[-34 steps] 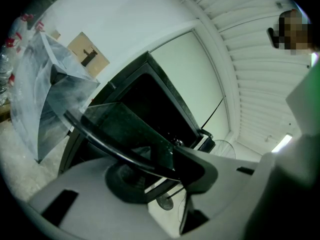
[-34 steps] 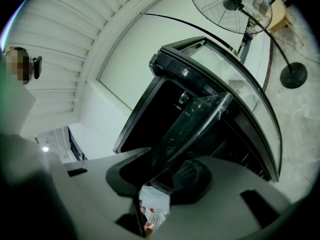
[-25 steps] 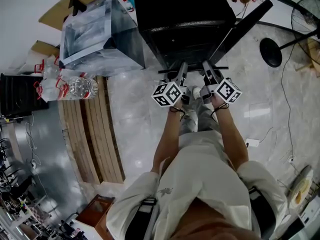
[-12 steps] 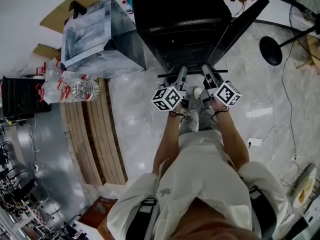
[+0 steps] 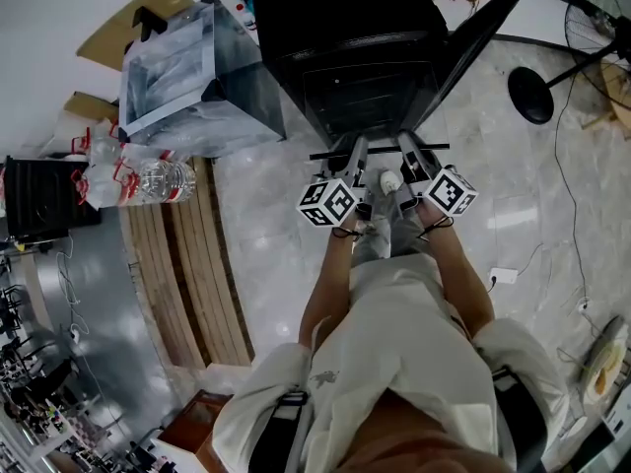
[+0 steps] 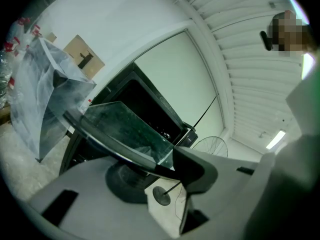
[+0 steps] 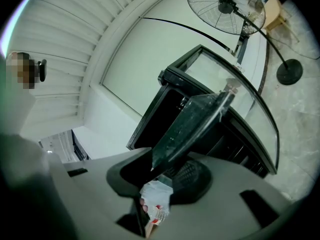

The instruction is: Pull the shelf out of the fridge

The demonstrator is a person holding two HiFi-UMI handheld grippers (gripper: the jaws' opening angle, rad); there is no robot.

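Both claws (image 5: 357, 150) (image 5: 407, 145) level on shelf (image 6: 125, 129)

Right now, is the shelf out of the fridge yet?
Not quite. Done: the fridge door is open. In hand: the left hand-held gripper and right hand-held gripper are shut on the glass shelf's front edge. Left: its back seems inside the fridge, so more pulling.

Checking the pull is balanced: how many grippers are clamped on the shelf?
2. The left gripper is shut on the shelf, on its front edge at the head view's left; the right gripper at its right.
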